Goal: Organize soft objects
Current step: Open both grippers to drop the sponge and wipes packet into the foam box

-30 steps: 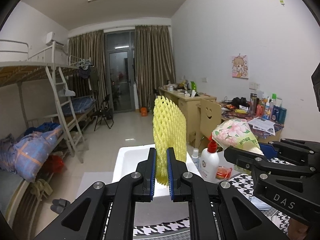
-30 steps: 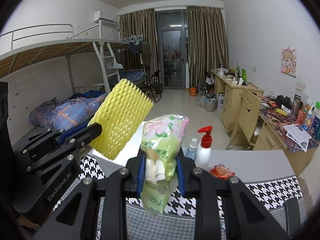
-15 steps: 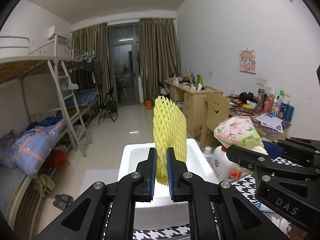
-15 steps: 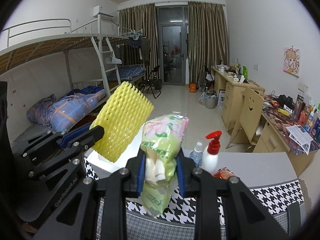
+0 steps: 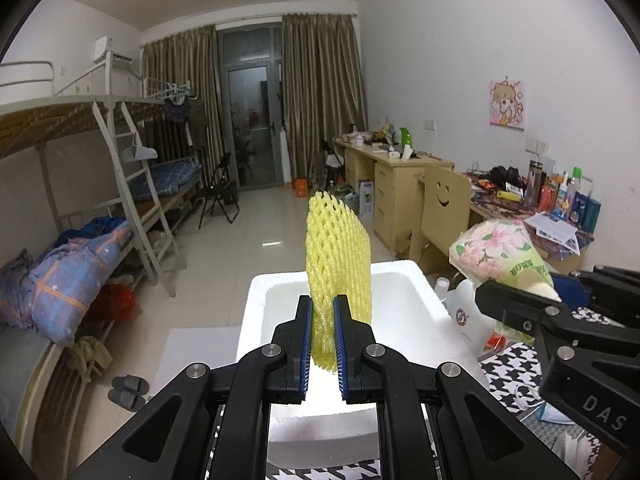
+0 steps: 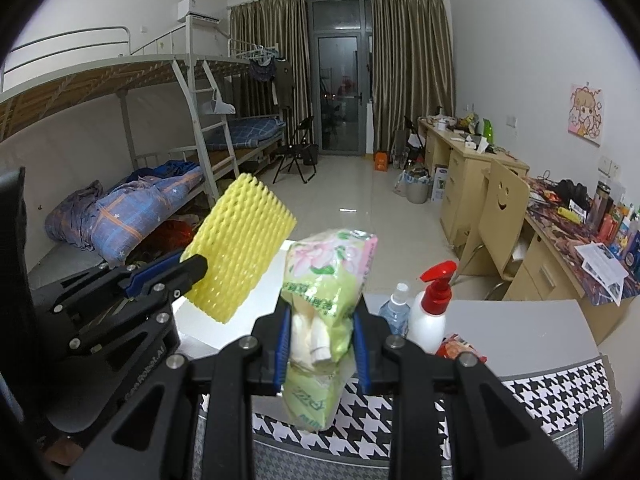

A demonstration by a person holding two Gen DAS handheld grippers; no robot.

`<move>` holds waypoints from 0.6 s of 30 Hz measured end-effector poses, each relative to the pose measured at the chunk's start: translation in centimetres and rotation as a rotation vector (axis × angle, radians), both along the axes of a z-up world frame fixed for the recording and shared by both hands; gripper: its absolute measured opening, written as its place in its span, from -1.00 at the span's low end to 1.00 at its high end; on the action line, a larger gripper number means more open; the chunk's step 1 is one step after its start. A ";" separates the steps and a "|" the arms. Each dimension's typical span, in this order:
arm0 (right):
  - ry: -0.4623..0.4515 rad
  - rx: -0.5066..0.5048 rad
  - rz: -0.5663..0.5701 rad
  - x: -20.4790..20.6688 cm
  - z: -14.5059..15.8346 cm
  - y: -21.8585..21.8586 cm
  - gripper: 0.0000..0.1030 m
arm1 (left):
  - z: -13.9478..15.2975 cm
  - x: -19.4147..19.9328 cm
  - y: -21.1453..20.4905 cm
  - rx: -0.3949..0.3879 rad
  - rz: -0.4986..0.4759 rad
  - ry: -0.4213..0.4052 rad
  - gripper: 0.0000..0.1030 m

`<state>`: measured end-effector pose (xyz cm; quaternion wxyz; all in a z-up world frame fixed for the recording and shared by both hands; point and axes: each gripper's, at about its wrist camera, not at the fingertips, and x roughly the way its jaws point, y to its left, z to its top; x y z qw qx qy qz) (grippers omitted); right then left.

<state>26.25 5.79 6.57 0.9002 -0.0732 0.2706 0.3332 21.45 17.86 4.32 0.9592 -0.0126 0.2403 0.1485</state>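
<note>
Both loads are light and squashy, so a loose pinch could let either slip and fall beside the white foam box [image 5: 256, 300] rather than in it. The left claw [image 5: 322, 340] is narrowed on the yellow foam net [image 5: 336, 256], upright above the box. The right claw [image 6: 320, 350] squeezes the floral tissue pack [image 6: 332, 268], raised just right of the box.

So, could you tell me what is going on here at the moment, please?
A person holds a claw in each hand, sorting soft items at a table with a houndstooth cloth. The left claw is shut on a yellow foam fruit net, held upright over an open white foam box. The right claw is shut on a floral green tissue pack, raised beside it. Neither item is in the box yet.
</note>
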 end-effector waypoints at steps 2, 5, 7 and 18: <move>0.001 -0.003 -0.003 0.1 0.1 0.3 -0.39 | -0.3 0.3 0.3 -0.002 0.003 0.011 -0.77; 0.001 -0.007 -0.007 0.3 0.2 0.7 -0.39 | -0.7 1.0 0.6 -0.014 -0.010 0.033 -0.64; 0.000 -0.013 -0.009 0.3 0.2 0.9 -0.39 | -0.9 1.1 0.9 -0.009 -0.007 0.037 -0.10; 0.012 -0.033 -0.003 1.0 0.0 2.1 -0.38 | -0.2 -0.1 1.9 0.005 0.062 -0.020 0.76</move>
